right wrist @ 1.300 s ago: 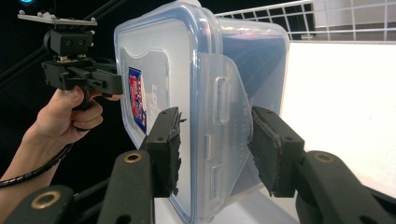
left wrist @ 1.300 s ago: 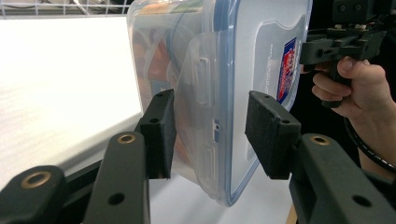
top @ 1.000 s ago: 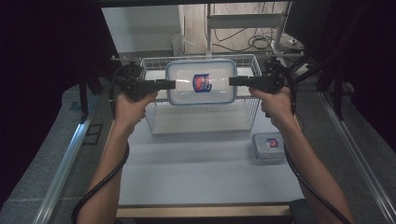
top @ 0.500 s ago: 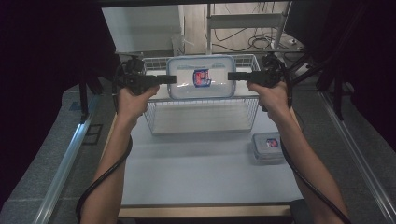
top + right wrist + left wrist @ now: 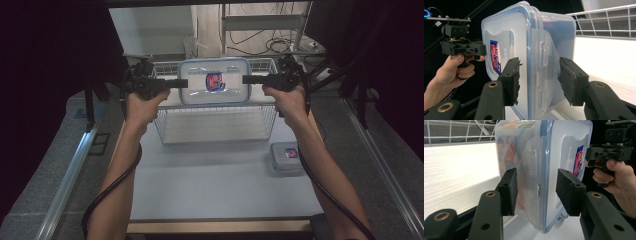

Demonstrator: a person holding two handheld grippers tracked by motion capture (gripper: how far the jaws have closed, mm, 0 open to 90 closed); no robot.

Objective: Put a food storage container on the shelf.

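Observation:
A large clear container (image 5: 215, 82) with a blue-rimmed lid and a red-and-blue label hangs above the wire basket (image 5: 215, 125), held from both ends. My left gripper (image 5: 184, 83) is shut on its left end and my right gripper (image 5: 246, 79) on its right end. In the left gripper view the pads (image 5: 509, 190) clamp the container (image 5: 564, 152) at its side latch flap. Seen from the right gripper view, the container (image 5: 524, 37) sits edge-on between the gripper (image 5: 539, 77) jaws, pads against lid and body. The opposite hand and its gripper (image 5: 461, 47) show beyond.
A small lidded container (image 5: 287, 156) with the same label lies on the white table (image 5: 210, 185) to the right of the basket. Metal rails run along both table sides. Cables and a rack stand behind the basket.
Both hands and the large container have shifted slightly up and away in the high view, staying over the basket. The grip looks unchanged.

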